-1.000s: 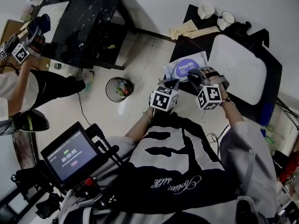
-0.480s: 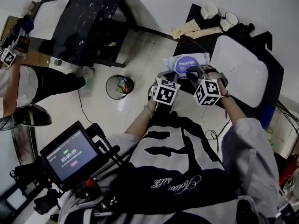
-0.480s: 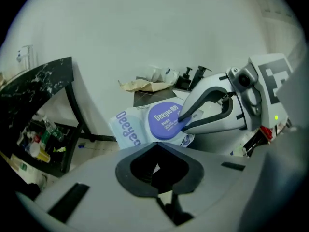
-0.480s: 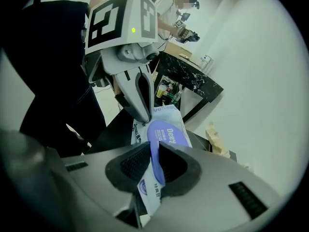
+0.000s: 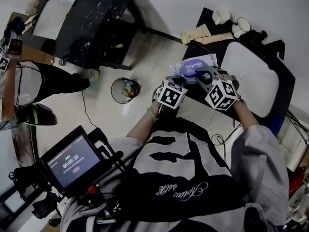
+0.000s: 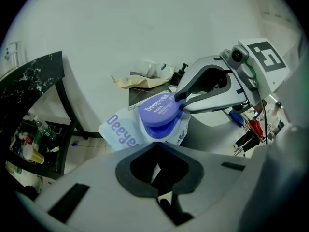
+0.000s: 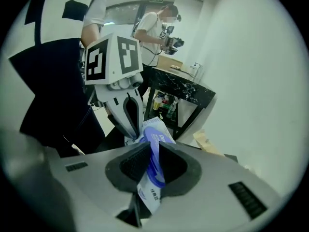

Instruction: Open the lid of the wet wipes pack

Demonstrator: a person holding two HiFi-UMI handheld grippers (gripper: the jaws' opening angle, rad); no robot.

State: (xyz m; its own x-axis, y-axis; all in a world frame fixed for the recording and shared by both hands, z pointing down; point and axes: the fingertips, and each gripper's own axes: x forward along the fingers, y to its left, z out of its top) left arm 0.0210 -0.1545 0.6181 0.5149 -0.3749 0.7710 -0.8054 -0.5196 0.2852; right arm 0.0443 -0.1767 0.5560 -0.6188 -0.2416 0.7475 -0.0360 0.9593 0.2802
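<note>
Both hand-held grippers have drawn in on the wet wipes pack (image 5: 195, 65) since a second ago, and the pack, which lay flat then, is now held up and tilted between them over the near edge of the dark table (image 5: 207, 21). The left hand-held gripper (image 5: 180, 79) is pressed shut on one end of the pack's white wrapper; a sliver of wrapper shows between its jaws in the left gripper view. The right hand-held gripper (image 5: 197, 74) is clamped across the pack at its purple lid (image 6: 158, 109), one finger lying over the lid's rim and the other under it. Whether the lid has begun to lift cannot be told. A white basin (image 5: 248, 76) sits on the table just beside the right gripper, and a round bin (image 5: 124, 89) stands on the floor to the left.
</note>
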